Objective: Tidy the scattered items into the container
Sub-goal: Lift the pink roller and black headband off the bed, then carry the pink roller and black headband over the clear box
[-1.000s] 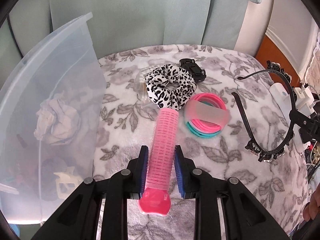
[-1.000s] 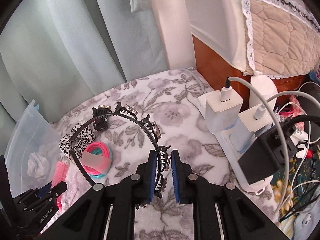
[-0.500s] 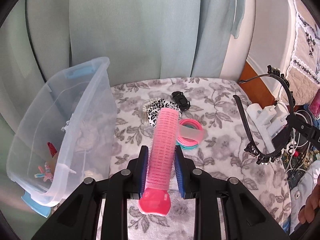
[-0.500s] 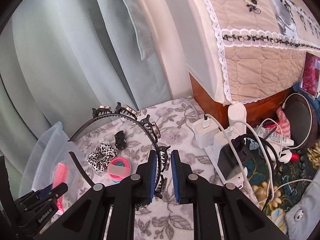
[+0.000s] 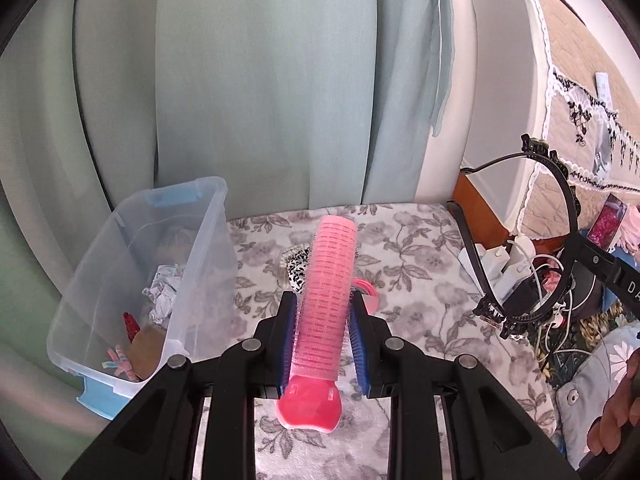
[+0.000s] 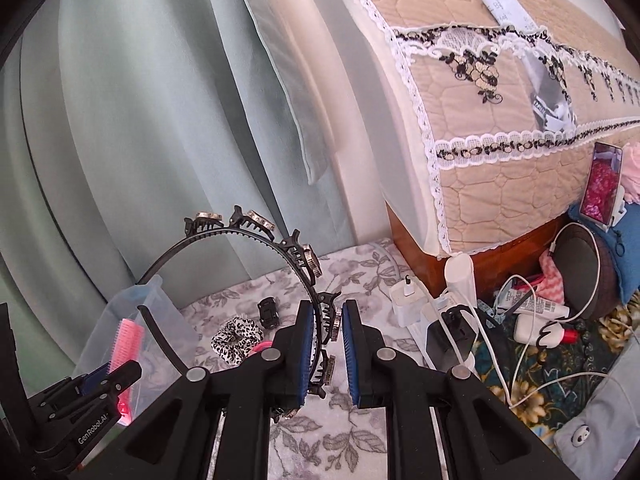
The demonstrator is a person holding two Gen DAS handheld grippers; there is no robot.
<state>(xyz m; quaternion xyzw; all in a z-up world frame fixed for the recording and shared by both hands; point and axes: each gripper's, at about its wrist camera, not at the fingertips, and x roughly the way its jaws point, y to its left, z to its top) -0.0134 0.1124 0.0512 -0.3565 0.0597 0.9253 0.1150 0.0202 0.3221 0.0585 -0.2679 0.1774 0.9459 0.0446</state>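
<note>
The pink hair roller (image 5: 326, 300) is a long ribbed, bristly cylinder with a glossy pink clip end nearest the camera. It sits at the centre of the left wrist view, clamped between the blue pads of the left gripper (image 5: 325, 336), pointing up and away over the floral cloth (image 5: 408, 264).

The black headband (image 6: 256, 256) is a thin toothed arc studded with small claw clips that carry glittery stones. In the right wrist view it arches from lower centre up to the left. The right gripper (image 6: 325, 344) has its fingers shut on the band's lower part.

The clear plastic container (image 5: 132, 280), with blue latches, stands at the left of the left wrist view on the cloth's edge. It holds crumpled paper, a red clip and some small colourful pieces.

On the cloth behind the roller lie a leopard-print scrunchie (image 6: 237, 338), a small black claw clip (image 6: 267, 312) and pink hair ties (image 5: 366, 290), mostly hidden.

Chargers and white cables (image 6: 452, 312) crowd the right of the right wrist view.
</note>
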